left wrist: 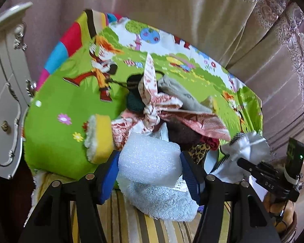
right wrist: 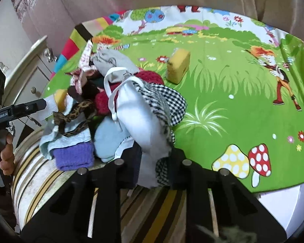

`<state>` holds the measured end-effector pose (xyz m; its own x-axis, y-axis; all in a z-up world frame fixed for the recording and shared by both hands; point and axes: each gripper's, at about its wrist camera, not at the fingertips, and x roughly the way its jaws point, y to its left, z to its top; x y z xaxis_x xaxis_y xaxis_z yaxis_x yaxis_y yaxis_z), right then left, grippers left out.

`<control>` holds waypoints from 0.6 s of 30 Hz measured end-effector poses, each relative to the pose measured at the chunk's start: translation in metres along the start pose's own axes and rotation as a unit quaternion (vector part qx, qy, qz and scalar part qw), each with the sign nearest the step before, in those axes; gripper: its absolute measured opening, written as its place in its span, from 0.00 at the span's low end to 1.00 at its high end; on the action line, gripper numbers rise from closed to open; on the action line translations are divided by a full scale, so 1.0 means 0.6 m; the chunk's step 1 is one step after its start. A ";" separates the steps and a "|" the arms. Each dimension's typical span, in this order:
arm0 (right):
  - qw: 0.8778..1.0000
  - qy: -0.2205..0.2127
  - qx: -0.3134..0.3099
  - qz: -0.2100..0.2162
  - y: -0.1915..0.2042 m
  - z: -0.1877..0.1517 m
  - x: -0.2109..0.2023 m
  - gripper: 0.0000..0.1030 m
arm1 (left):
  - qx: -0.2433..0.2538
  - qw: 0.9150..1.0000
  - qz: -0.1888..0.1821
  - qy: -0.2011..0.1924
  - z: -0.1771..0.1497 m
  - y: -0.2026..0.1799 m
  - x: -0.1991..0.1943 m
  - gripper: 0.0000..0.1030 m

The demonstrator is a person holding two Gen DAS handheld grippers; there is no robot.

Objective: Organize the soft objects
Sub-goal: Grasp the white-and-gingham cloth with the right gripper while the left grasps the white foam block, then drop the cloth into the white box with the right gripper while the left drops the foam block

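Observation:
A pile of soft things lies on the green cartoon cloth (left wrist: 56,101): a red-and-white knotted scarf (left wrist: 152,109), a grey sock (left wrist: 184,97), a leopard-print band (right wrist: 75,113), red knitwear (right wrist: 150,77) and a purple knit (right wrist: 75,156). My left gripper (left wrist: 150,168) is shut on a white foam pad (left wrist: 150,158) at the pile's near edge, above a light blue fluffy cloth (left wrist: 162,202). My right gripper (right wrist: 152,166) is shut on a white and houndstooth cloth (right wrist: 143,117). It also shows in the left wrist view (left wrist: 245,149).
A yellow sponge (left wrist: 99,137) lies left of the pile, and another yellow sponge (right wrist: 178,66) lies on the cloth further back. A white drawer cabinet (left wrist: 4,93) stands at the left. Curtains (left wrist: 212,20) hang behind. A striped cushion (right wrist: 152,210) lies below the grippers.

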<state>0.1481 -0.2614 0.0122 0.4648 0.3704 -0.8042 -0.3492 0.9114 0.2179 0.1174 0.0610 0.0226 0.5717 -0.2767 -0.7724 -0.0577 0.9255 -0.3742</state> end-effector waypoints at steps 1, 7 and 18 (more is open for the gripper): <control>1.000 -0.006 0.002 0.000 0.000 -0.001 -0.008 0.22 | 0.001 1.000 0.003 -0.007 0.001 -0.002 -0.009 0.59; 0.999 -0.044 0.023 0.005 -0.008 -0.019 -0.069 0.19 | 0.010 0.999 0.000 -0.031 0.000 -0.026 -0.048 0.59; 0.989 -0.103 0.069 -0.080 -0.089 -0.081 -0.204 0.19 | 0.059 0.996 -0.063 -0.006 -0.039 -0.148 -0.041 0.59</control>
<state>0.0702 -0.3639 0.0719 0.6664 0.2349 -0.7077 -0.1492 0.9719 0.1820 0.0892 -0.0207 0.0629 0.5777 -0.3911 -0.7164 0.1123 0.9075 -0.4048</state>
